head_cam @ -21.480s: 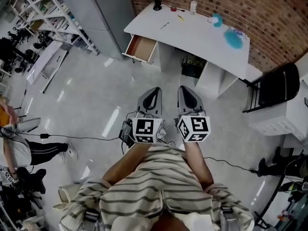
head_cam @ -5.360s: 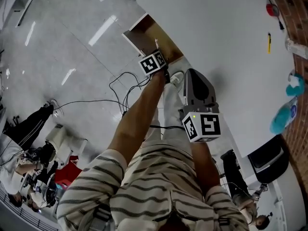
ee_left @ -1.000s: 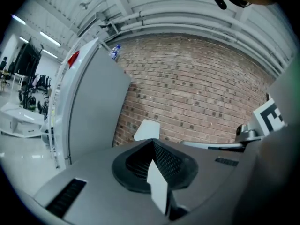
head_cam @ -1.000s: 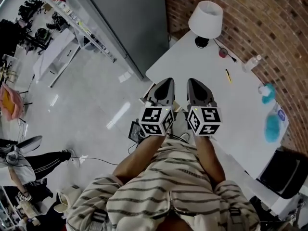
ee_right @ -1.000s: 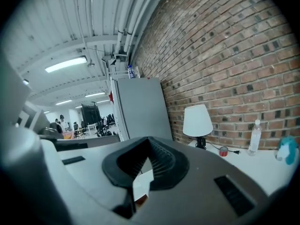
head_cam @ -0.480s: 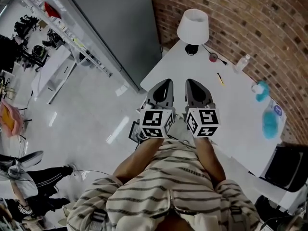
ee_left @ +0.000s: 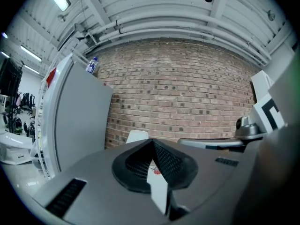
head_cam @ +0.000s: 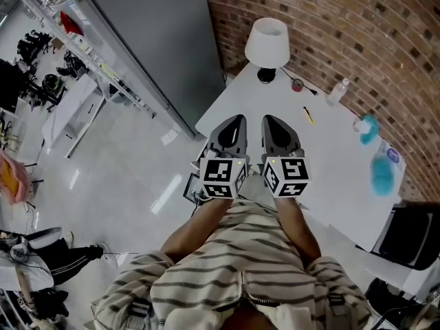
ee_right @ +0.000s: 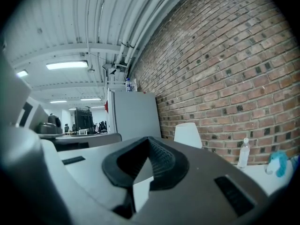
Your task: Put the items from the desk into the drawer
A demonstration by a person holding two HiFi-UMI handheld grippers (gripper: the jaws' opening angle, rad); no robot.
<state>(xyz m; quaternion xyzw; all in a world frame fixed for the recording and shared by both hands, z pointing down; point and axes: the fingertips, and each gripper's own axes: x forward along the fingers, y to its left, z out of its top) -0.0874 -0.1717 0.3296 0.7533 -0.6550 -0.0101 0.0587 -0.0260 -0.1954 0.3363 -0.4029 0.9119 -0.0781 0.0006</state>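
The white desk (head_cam: 344, 157) stands against the brick wall. On it lie a small red item (head_cam: 297, 84), a yellow pen (head_cam: 309, 115), a clear water bottle (head_cam: 335, 91), a teal item (head_cam: 366, 128) and a blue brush (head_cam: 380, 174). My left gripper (head_cam: 237, 119) and right gripper (head_cam: 269, 119) are held side by side over the desk's near left edge, pointing level at the wall. Both are shut with nothing in them. The left gripper (ee_left: 152, 142) and right gripper (ee_right: 149, 139) show their pads meeting at the tips. No drawer is in view.
A white lamp (head_cam: 267, 43) stands at the desk's far left corner, also visible as the lamp (ee_right: 187, 134) beside the bottle (ee_right: 243, 153). A tall grey cabinet (head_cam: 165, 40) is left of the desk, and a black chair (head_cam: 416, 236) to its right. Cables lie on the floor.
Both grippers have risen a little together, still side by side and shut. In the head view the lamp and desk have slid left and the brick wall fills more of the top.
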